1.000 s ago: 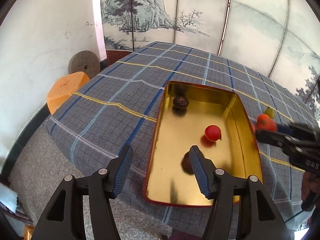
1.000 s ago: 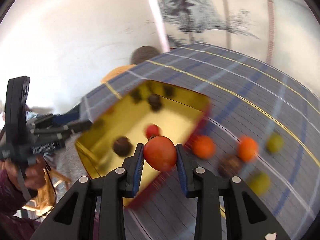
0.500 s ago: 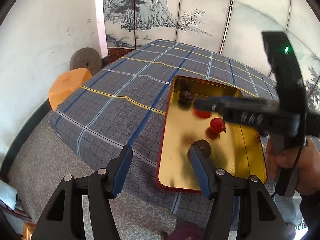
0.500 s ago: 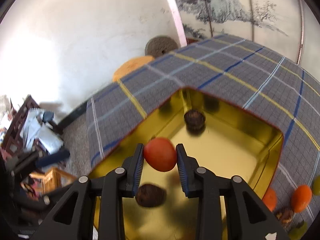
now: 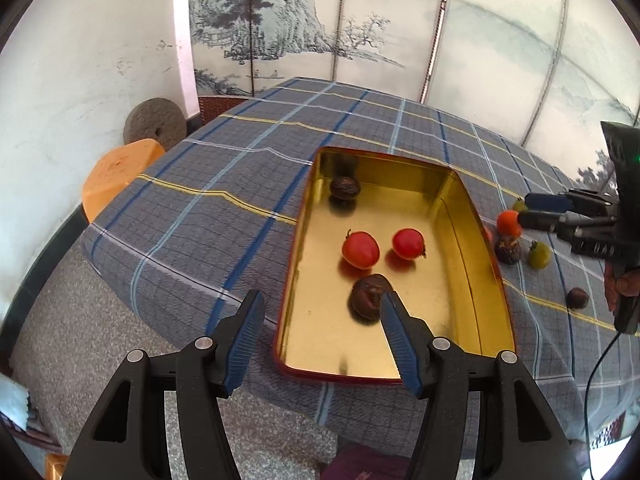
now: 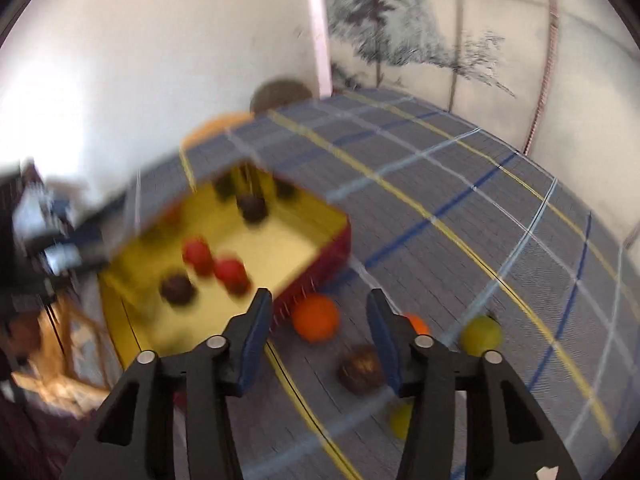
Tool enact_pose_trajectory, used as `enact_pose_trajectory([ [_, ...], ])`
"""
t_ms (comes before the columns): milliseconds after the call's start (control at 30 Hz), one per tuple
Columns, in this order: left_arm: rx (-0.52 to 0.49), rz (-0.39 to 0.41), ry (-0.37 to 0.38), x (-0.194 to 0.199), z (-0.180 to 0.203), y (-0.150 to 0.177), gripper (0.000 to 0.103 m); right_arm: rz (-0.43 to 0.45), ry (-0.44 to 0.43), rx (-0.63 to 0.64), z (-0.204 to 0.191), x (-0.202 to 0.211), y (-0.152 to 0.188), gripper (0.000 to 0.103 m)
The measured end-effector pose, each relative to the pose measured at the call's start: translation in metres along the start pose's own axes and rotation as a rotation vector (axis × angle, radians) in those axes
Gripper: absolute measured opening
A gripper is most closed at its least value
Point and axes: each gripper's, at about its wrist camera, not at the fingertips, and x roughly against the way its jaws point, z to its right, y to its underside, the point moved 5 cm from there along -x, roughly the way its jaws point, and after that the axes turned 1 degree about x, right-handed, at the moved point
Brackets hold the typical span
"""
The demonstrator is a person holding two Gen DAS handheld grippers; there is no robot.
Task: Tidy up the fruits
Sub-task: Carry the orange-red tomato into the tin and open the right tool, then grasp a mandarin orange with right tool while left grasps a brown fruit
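Observation:
A gold tin tray (image 5: 486,280) with a red rim lies on the plaid tablecloth. In it are two red tomatoes (image 5: 360,250) (image 5: 408,243) and two dark brown fruits (image 5: 345,188) (image 5: 370,295). My left gripper (image 5: 322,320) is open and empty over the tray's near edge. My right gripper (image 6: 318,318) is open and empty, above loose fruit right of the tray (image 6: 320,256): an orange fruit (image 6: 315,317), a brown one (image 6: 360,368) and a yellow-green one (image 6: 481,334). The right gripper also shows in the left wrist view (image 5: 532,210). The right wrist view is blurred.
An orange stool (image 5: 116,172) and a round grindstone (image 5: 154,124) stand by the white wall at the left. A painted screen (image 5: 360,28) stands behind the table. More fruit (image 5: 538,255) (image 5: 578,298) lies right of the tray.
My right gripper opened and left its red tomato in the tray, then drew back right over the loose fruit. My left gripper stayed open near the tray's front edge.

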Motion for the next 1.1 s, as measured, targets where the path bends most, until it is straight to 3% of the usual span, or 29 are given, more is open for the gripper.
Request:
enact_pose_trajectory([
  [300,-0.046,0.0,0.006,0.003,0.015,-0.002,0.061,-0.142,0.021,0.258,-0.015,-0.051,0.008,0.043],
  [400,-0.054,-0.006,0.009,0.002,0.02,-0.003,0.061,-0.163,-0.003,0.266,-0.015,-0.067,0.004,0.043],
  [500,-0.068,-0.018,0.009,-0.001,0.025,-0.002,0.061,-0.193,-0.018,0.25,-0.014,-0.078,0.005,0.034],
  [600,-0.086,-0.017,0.022,0.002,0.034,-0.003,0.061,-0.162,0.004,0.188,-0.007,-0.066,0.006,0.031],
  [733,-0.141,0.016,0.056,0.013,0.049,-0.006,0.061,0.062,0.077,-0.02,0.027,0.014,0.021,0.031],
  [800,-0.189,0.033,0.081,0.019,0.063,-0.007,0.061,0.142,0.166,-0.139,0.06,0.059,0.052,0.031],
  [900,-0.259,0.035,0.147,0.025,0.09,-0.006,0.061,0.137,0.329,-0.268,0.108,0.096,0.11,0.031],
  [1100,-0.344,-0.011,0.397,0.026,0.173,0.004,0.062,0.077,0.443,-0.486,0.162,0.125,0.2,0.031],
])
